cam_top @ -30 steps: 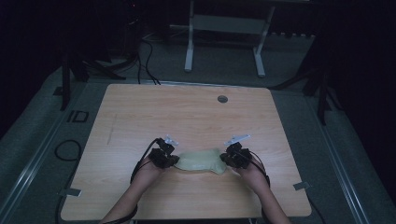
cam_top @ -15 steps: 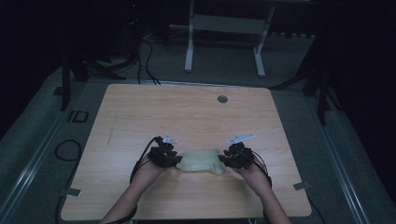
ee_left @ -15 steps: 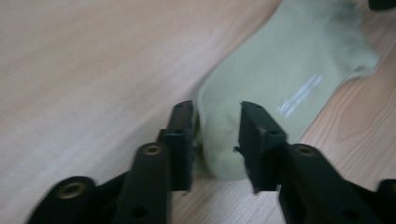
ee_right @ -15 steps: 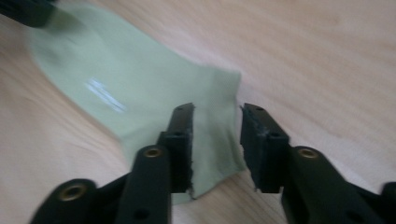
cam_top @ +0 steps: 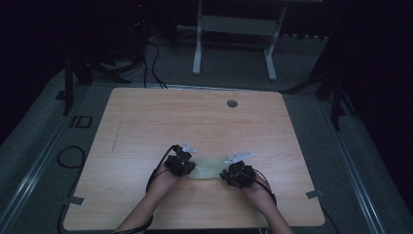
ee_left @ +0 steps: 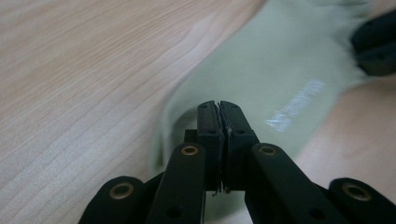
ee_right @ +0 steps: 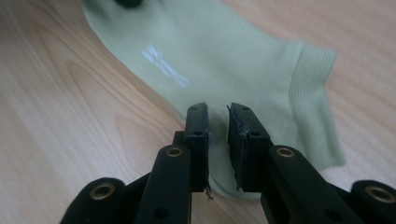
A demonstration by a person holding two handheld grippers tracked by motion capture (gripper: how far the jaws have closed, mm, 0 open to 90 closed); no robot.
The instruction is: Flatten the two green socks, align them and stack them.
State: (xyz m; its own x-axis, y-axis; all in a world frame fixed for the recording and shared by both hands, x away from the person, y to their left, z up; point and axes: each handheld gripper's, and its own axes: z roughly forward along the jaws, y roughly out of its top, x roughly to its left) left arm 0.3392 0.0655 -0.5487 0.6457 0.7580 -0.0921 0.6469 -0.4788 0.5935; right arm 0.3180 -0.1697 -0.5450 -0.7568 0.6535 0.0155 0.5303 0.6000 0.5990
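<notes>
Two claws working on a pale green sock

The sock (cam_top: 208, 167) is lying flat on the desk (cam_top: 146, 122), between both claws. The left claw (ee_left: 218, 106) has just been closing and is pinching the sock's edge. The right claw (ee_right: 218, 112) has been closing too, but is sitting slightly apart over the fabric. It should be grabbing the edge firmly before pulling.

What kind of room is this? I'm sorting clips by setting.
Probably a lab or recording room: a bare wooden table on grey carpet, loose cables, and a metal stand in the dark behind.
</notes>
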